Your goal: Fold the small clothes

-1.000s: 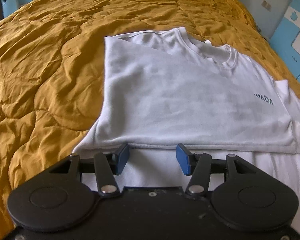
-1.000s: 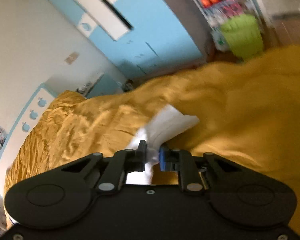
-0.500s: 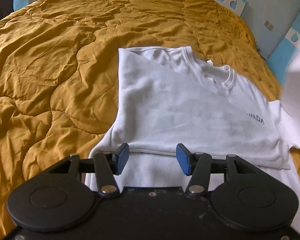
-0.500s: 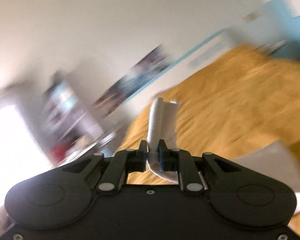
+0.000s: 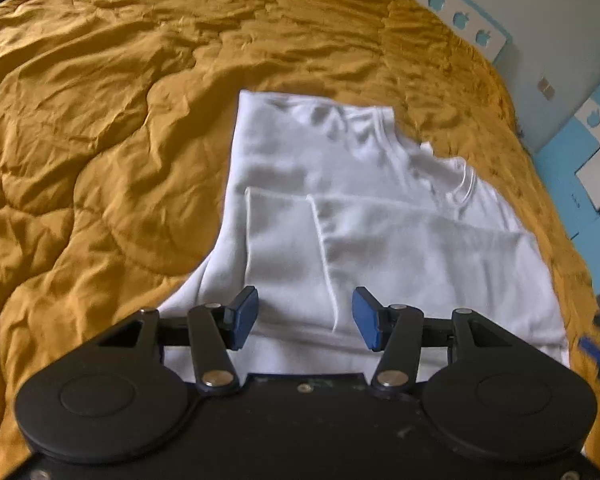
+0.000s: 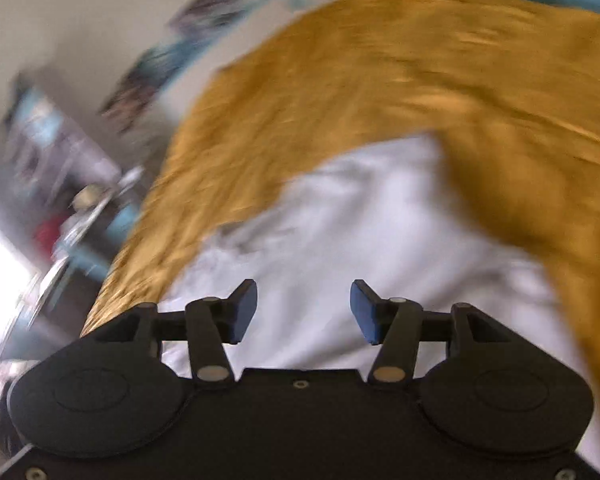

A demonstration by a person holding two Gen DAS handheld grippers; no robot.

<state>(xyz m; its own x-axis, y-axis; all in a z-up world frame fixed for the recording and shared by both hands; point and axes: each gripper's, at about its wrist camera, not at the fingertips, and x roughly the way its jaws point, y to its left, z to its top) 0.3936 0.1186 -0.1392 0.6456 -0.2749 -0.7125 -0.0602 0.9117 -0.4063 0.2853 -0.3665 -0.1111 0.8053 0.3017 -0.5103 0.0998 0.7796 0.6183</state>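
Note:
A white T-shirt (image 5: 340, 208) lies on the mustard quilt (image 5: 100, 140), both side parts folded in over the body, collar at the far end. My left gripper (image 5: 305, 318) is open and empty, hovering over the shirt's near hem. My right gripper (image 6: 303, 308) is open and empty above the same white shirt (image 6: 340, 232) in a blurred view. A blue pad of the right gripper (image 5: 592, 350) shows at the right edge of the left wrist view.
The quilt (image 6: 420, 72) covers the whole bed around the shirt. A white and blue wall with apple cut-outs (image 5: 460, 20) stands beyond the bed's far right edge. Blurred shelves and furniture (image 6: 52, 200) stand beside the bed.
My right gripper carried the shirt's right sleeve over onto the body, then opened and let it go. The printed text is now covered. My left gripper stayed open.

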